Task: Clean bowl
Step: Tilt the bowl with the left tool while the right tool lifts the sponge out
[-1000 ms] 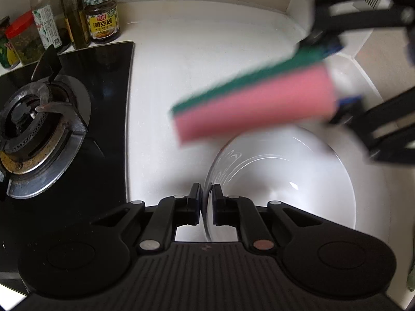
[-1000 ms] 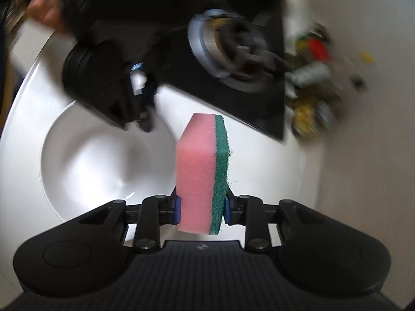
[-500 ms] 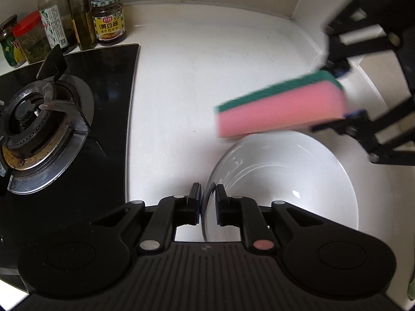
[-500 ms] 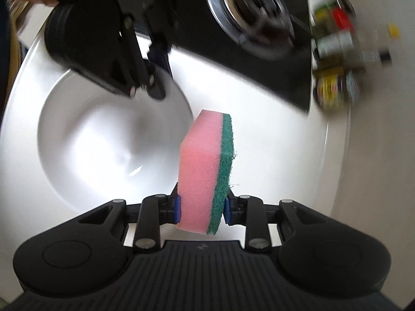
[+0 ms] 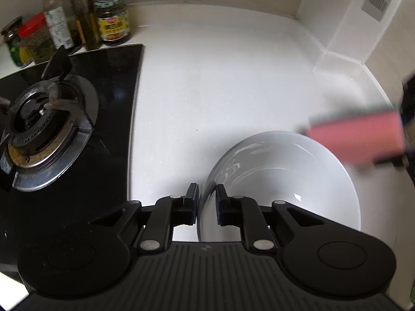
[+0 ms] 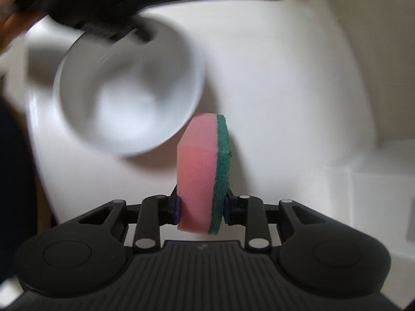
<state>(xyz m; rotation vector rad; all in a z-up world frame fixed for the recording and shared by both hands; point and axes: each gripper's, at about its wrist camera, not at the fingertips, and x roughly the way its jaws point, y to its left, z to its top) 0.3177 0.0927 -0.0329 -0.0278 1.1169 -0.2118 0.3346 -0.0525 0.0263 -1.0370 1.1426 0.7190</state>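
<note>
Pinching bowl (image 5: 280, 181) rim, left tongs (image 5: 207, 202); right tongs (image 6: 201, 208) clamping sponge (image 6: 203, 173), sharp only right-wrist.

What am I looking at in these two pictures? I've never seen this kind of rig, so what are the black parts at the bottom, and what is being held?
There is no robot here. A person holds a hand-held claw in each hand, and each claw carries a wide-angle camera looking forward along its two fingers. The black shapes at the bottom of each picture are the claw itself.

The left camera shows the left claw shut on the rim of a white bowl over a white counter. Left of it is a black gas stove, with jars and bottles behind.

The right camera shows the right claw pinching a sponge, pink with a green scrub layer. The sponge is beside the bowl, not inside it. This picture is blurred by motion, so finer detail cannot be told.
</note>
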